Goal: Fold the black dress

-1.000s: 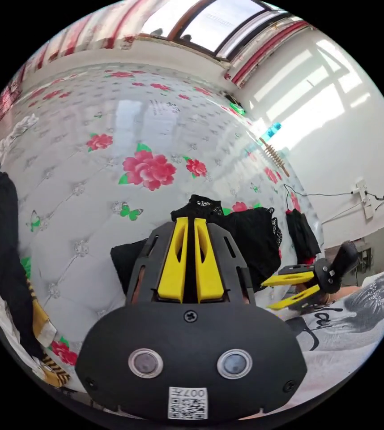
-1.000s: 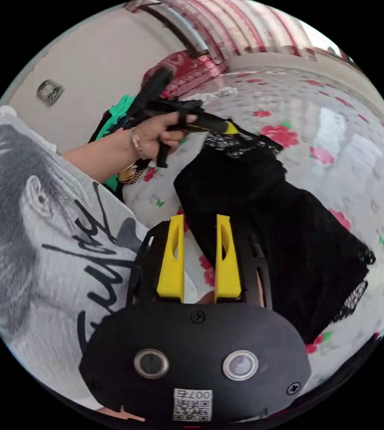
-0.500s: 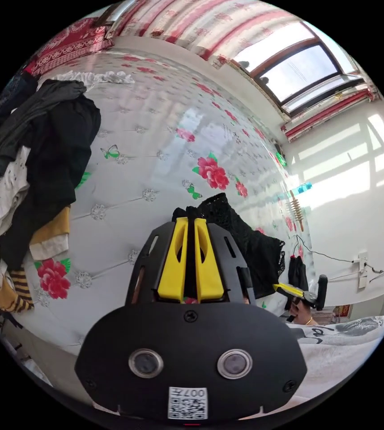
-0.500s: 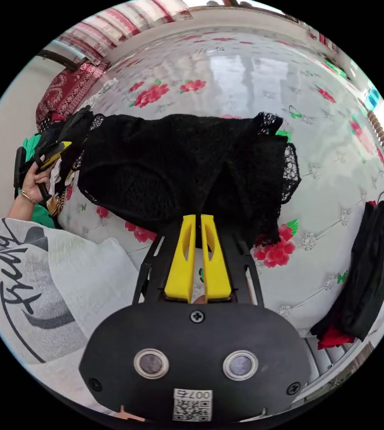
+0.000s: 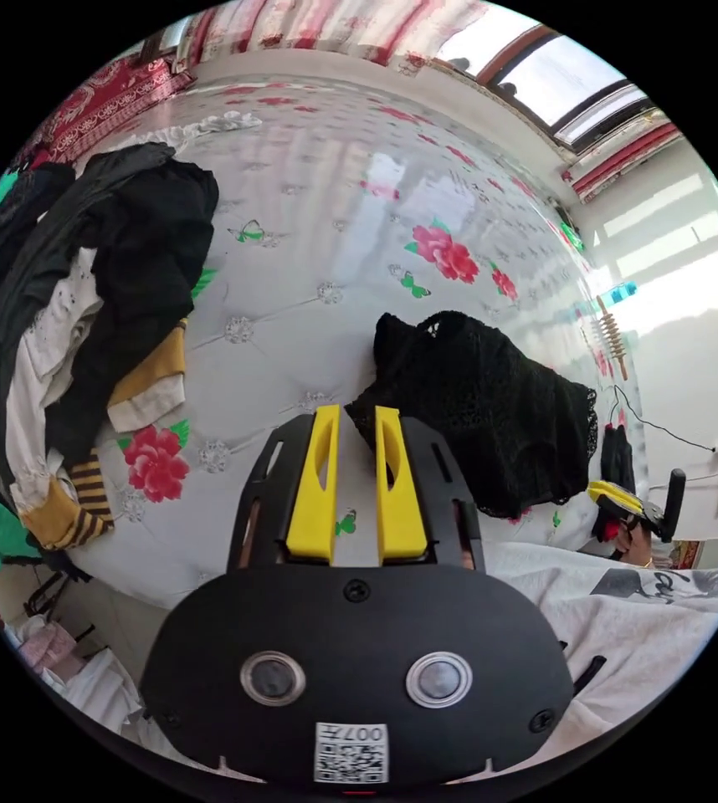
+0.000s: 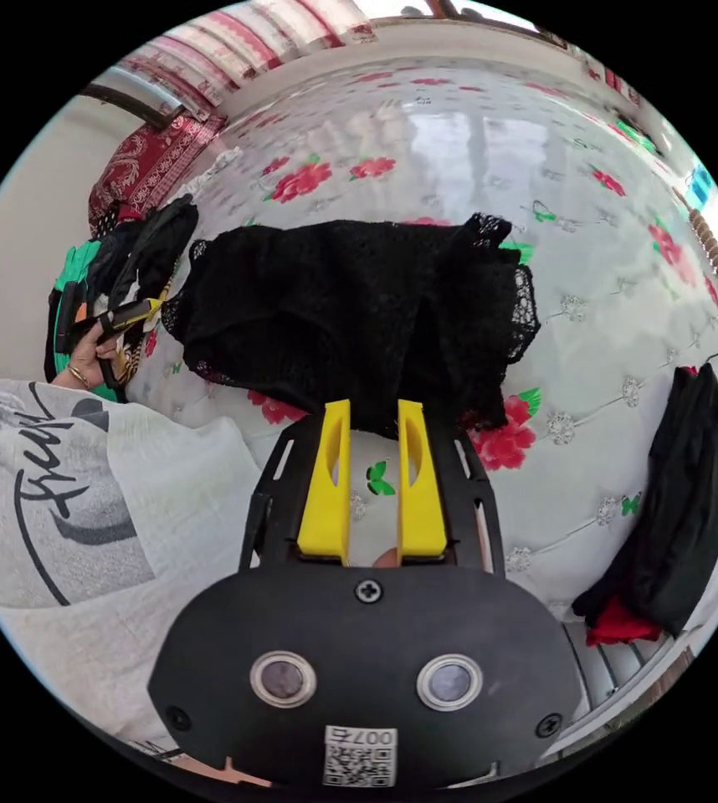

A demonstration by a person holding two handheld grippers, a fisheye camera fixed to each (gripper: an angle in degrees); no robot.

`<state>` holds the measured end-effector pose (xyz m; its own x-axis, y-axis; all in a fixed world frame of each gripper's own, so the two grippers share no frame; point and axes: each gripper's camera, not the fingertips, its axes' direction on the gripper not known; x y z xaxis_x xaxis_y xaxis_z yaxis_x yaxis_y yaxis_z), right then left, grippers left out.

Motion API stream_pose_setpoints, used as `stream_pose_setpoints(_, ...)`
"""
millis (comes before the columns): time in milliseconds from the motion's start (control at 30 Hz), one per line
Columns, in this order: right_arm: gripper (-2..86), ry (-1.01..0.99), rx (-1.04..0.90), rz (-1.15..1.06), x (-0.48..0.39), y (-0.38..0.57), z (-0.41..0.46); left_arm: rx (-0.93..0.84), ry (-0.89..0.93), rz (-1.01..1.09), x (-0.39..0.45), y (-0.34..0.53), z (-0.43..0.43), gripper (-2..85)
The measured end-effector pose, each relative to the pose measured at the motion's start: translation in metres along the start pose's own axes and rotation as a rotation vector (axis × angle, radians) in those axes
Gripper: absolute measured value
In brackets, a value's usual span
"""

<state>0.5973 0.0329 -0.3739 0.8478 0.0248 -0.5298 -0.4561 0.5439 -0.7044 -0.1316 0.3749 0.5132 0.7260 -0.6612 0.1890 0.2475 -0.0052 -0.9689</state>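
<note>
Both claws, the left claw (image 5: pixel 351 410) and the right claw (image 6: pixel 373 406), are hanging spread and empty just short of the black dress (image 6: pixel 359 305) lying bunched on the flowered bed (image 6: pixel 476 142), so flattening it before creasing should help.

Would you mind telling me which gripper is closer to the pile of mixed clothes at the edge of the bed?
Left. The left gripper is open beside the pile of mixed clothes; the right gripper, also open, sits across the black dress from it.
</note>
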Motion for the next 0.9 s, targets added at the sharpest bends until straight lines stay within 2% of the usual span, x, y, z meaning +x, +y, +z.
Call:
stream_pose_setpoints(100,5.5,0.062,0.125,0.047,0.023,-0.01,-0.028,0.05,0.044,0.087,0.009,-0.027,-0.013,7.6)
stream_pose_setpoints(167,6.8,0.011,0.156,0.09,0.049,-0.036,-0.034,0.055,0.111,0.142,0.022,-0.049,-0.006,8.6)
stream_pose_setpoints(300,8.1,-0.036,0.159,0.154,0.078,-0.088,-0.021,-0.069,0.165,0.261,0.065,-0.095,0.056,11.9)
stream_pose_setpoints(367,8.0,-0.067,0.085,0.188,0.088,-0.12,0.005,-0.166,0.126,0.281,0.08,-0.105,0.089,11.0)
stream_pose_setpoints(400,7.8,-0.073,0.053,0.187,0.09,-0.126,0.013,-0.214,0.037,0.281,0.086,-0.107,0.107,9.0)
stream_pose_setpoints(433,7.0,-0.063,-0.019,0.167,0.089,-0.136,0.029,-0.232,-0.016,0.264,0.087,-0.107,0.116,6.1)
stream_pose_setpoints(500,5.7,0.014,-0.072,0.132,0.088,-0.139,0.041,-0.178,0.003,0.201,0.077,-0.103,0.113,4.7)
stream_pose_setpoints(633,3.3,0.041,0.029,0.233,0.111,-0.119,0.035,-0.125,0.117,0.008,0.036,-0.085,0.11,4.2)
stream_pose_setpoints(800,3.5,-0.007,0.059,0.304,0.114,-0.116,0.041,-0.078,0.127,-0.014,0.028,-0.078,0.106,6.6)
stream_pose_setpoints(900,3.7,0.069,0.24,0.304,0.096,-0.104,0.0,0.011,0.108,-0.012,0.021,-0.075,0.077,7.7)
